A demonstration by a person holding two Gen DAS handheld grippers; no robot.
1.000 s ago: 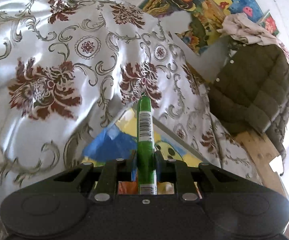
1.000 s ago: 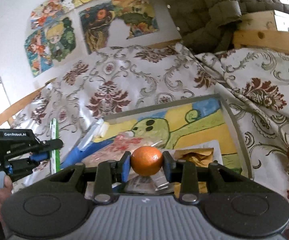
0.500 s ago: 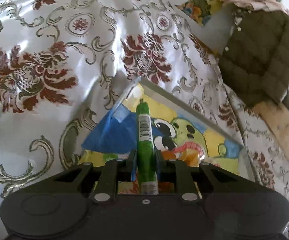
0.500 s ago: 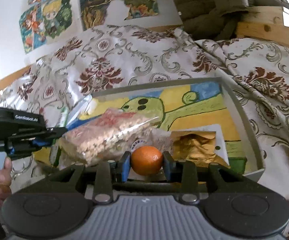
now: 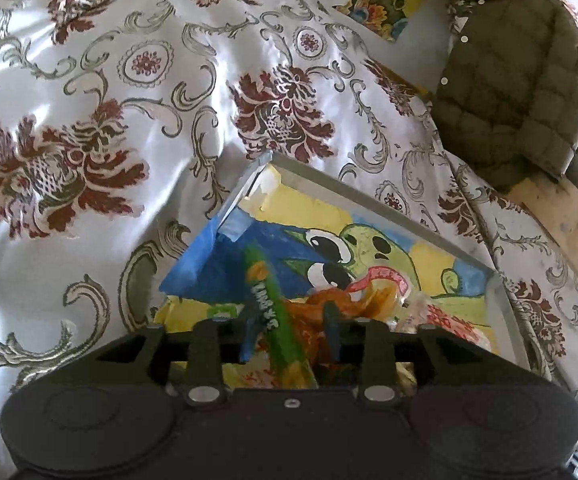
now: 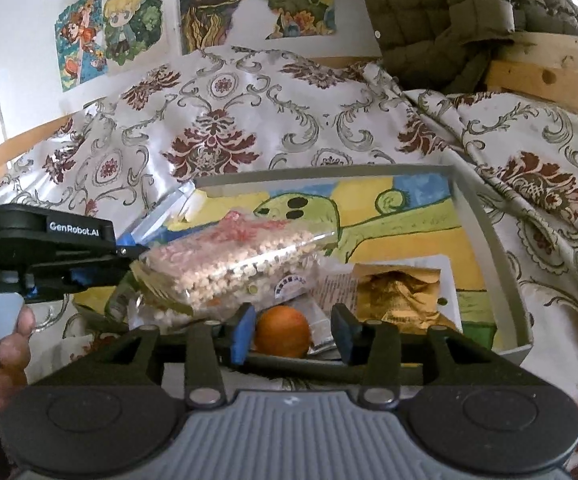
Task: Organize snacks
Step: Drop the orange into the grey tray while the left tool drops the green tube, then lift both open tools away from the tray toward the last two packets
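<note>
A grey-rimmed tray [image 6: 485,224] with a cartoon picture on its floor lies on the bed. My left gripper [image 5: 291,326] is open over its left end; a green snack stick [image 5: 273,312] lies loose between the fingers, tilted, in the tray. My right gripper [image 6: 293,330] is open over the tray's near edge; an orange [image 6: 283,332] sits between the spread fingers, free of the pads. A clear bag of puffed grains [image 6: 233,260] and a gold packet [image 6: 401,292] lie in the tray. The left gripper also shows in the right wrist view [image 6: 129,252].
A floral satin bedspread [image 5: 137,112] surrounds the tray [image 5: 369,196]. An olive padded jacket [image 5: 517,92] hangs over a wooden bed frame [image 6: 537,76] at the back right. Posters [image 6: 121,28] cover the wall.
Both grippers opened. The green stick dropped out of the left gripper into the tray and tilted. The orange is released from the right gripper. Both grippers moved lower over the tray.
</note>
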